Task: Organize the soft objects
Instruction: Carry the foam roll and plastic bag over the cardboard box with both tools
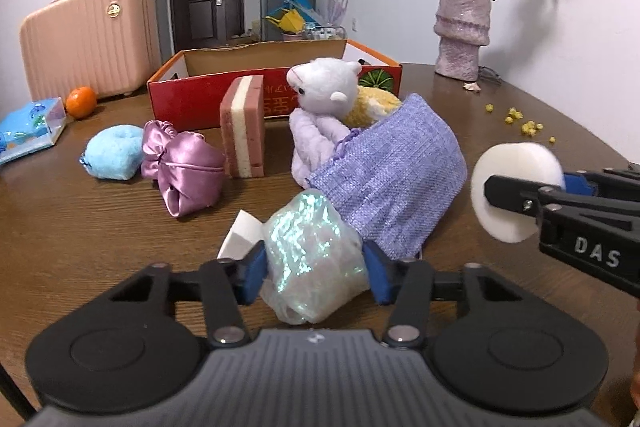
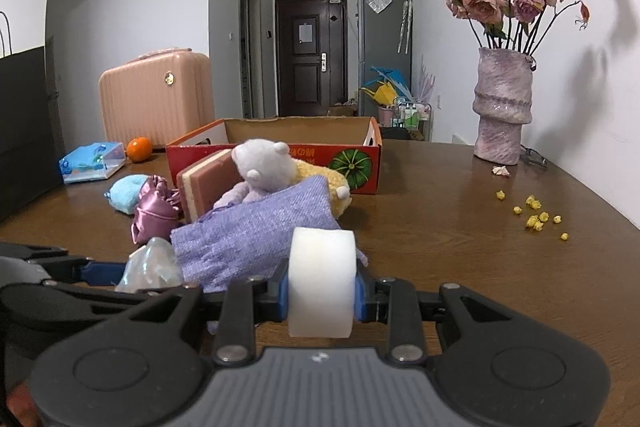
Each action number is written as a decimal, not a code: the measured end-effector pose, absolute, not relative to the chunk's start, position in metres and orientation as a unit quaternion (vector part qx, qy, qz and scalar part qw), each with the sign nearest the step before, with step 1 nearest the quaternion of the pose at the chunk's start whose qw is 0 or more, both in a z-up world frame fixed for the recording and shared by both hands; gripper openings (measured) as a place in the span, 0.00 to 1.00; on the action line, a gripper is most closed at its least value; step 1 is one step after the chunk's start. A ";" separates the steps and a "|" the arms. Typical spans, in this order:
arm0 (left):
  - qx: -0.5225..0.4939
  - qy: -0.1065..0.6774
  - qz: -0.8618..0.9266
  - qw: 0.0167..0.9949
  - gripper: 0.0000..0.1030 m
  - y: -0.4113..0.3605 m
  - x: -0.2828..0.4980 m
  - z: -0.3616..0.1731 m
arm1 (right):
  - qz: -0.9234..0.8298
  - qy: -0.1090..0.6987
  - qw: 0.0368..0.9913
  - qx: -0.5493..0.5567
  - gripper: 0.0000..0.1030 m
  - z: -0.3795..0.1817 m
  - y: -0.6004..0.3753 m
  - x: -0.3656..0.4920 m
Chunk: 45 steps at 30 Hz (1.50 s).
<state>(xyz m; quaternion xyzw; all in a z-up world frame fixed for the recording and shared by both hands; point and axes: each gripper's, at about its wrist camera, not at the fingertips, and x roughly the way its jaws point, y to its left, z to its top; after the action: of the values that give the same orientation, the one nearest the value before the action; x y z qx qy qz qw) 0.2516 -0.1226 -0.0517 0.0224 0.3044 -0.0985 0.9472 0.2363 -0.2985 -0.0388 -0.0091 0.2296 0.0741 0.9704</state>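
Observation:
My left gripper [image 1: 314,267] is shut on a crinkly iridescent bag [image 1: 308,239], both blue pads pressing its sides, low over the wooden table [image 1: 80,235]. My right gripper [image 2: 322,291] is shut on a round white sponge [image 2: 320,267] and comes in from the right in the left wrist view. Behind them lie a purple woven pouch [image 1: 392,179], a white plush lamb [image 1: 324,87], a yellow plush [image 1: 372,107], a pink-and-cream layered sponge [image 1: 244,127], a mauve satin pouch [image 1: 184,171] and a blue plush [image 1: 114,155]. An open red cardboard box [image 1: 192,99] stands behind the pile.
A pink vase of dried roses [image 2: 502,115] stands at the back right, with yellow crumbs [image 2: 536,219] scattered near it. At the back left are a pink suitcase [image 1: 88,35], an orange [image 1: 81,101] and a blue packet [image 1: 28,127]. A white scrap [image 1: 244,235] lies beside the iridescent bag.

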 end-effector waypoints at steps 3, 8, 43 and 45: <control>0.024 0.301 -0.105 0.947 0.45 -0.116 0.248 -0.050 | 0.081 0.235 0.969 -0.014 0.28 -0.041 -0.297 0.237; 0.034 0.294 -0.113 0.948 0.44 -0.106 0.239 -0.045 | 0.089 0.238 0.967 -0.025 0.28 -0.042 -0.291 0.237; -0.007 0.207 -0.099 0.973 0.45 -0.054 0.294 0.052 | 0.095 0.191 0.976 -0.032 0.28 0.024 -0.262 0.304; -0.012 0.209 -0.097 0.973 0.45 -0.053 0.304 0.053 | 0.093 0.191 0.977 -0.035 0.28 0.027 -0.260 0.313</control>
<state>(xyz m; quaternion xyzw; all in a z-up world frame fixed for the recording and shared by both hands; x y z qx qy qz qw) 0.3038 -0.0531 0.0526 -0.0117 0.2094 -0.0974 0.9729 0.3133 -0.2602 0.0268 -0.0349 0.1912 0.0930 0.9765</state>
